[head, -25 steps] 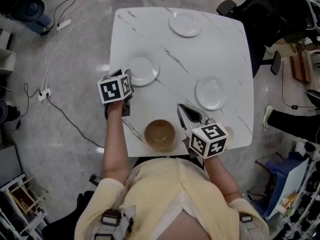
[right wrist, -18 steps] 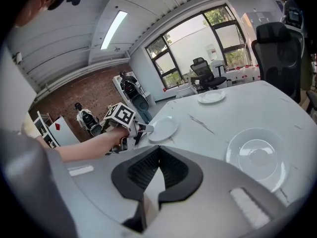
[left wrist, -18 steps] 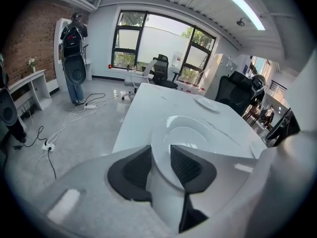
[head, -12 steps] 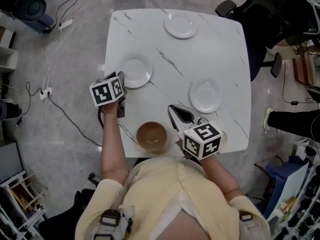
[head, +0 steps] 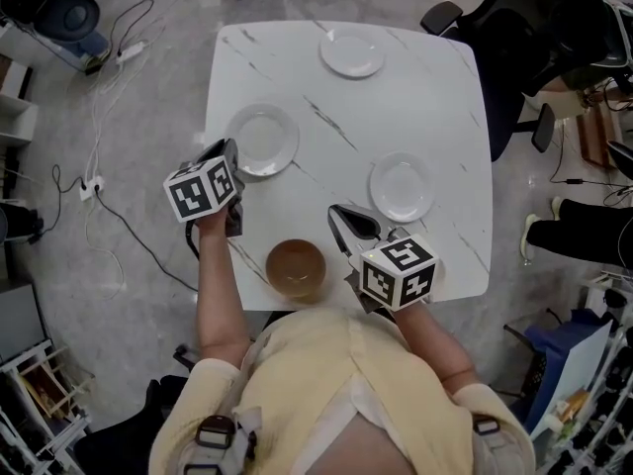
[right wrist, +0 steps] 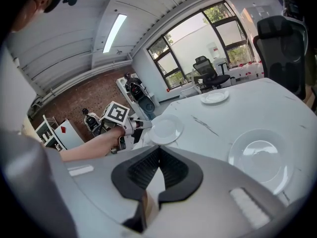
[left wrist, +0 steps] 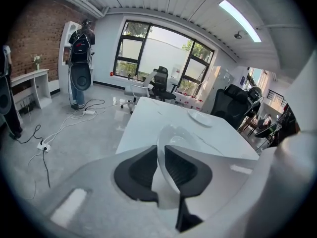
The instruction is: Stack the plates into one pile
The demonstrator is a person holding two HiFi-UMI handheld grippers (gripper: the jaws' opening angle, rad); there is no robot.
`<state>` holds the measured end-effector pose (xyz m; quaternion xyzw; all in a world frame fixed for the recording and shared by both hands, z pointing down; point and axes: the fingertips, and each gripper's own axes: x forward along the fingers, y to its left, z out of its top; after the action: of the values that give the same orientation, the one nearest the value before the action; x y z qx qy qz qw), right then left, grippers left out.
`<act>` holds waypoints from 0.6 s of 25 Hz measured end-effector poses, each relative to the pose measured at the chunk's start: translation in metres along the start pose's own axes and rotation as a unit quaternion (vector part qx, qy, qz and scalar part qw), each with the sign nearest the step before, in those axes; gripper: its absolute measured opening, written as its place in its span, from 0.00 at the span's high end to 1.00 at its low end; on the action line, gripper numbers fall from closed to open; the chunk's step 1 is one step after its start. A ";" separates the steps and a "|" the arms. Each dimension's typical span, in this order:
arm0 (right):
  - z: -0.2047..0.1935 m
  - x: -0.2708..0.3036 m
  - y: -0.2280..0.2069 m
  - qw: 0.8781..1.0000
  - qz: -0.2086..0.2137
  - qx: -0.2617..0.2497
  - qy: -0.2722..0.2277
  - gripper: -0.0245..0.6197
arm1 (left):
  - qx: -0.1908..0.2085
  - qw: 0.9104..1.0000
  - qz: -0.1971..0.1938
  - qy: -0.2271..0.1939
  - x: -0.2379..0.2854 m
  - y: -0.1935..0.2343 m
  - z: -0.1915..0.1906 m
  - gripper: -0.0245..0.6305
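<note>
Now the left tool [head: 231, 151] has just squeezed shut on the white plate [head: 265, 139] at the desk's [head: 435, 87] left edge. The right tool [head: 341, 218] is clenched, empty.

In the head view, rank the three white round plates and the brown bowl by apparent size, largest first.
1. white round plate on the left, slightly the largest.
2. white round plate on the right and white round plate at the far edge: alike, not ranked.
3. brown bowl, slightly the smallest, though probably nearest the camera.
</note>
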<state>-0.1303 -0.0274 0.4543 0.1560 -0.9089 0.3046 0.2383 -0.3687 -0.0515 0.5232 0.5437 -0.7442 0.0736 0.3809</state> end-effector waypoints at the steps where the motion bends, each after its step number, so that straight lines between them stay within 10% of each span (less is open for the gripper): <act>1: 0.000 -0.001 0.001 1.000 0.002 0.003 -0.001 0.96 | -0.001 1.000 -0.004 -0.005 -0.004 -0.002 0.003 0.89; 15: 0.005 -0.025 0.004 0.999 0.017 0.028 -0.028 0.96 | -0.033 0.990 -0.105 -0.083 -0.051 -0.055 0.033 0.95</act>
<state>-0.1130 -0.0242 0.4356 0.1558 -0.9088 0.3291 0.2037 -0.3308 -0.0524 0.4505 0.6104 -0.7140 -0.0363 0.3411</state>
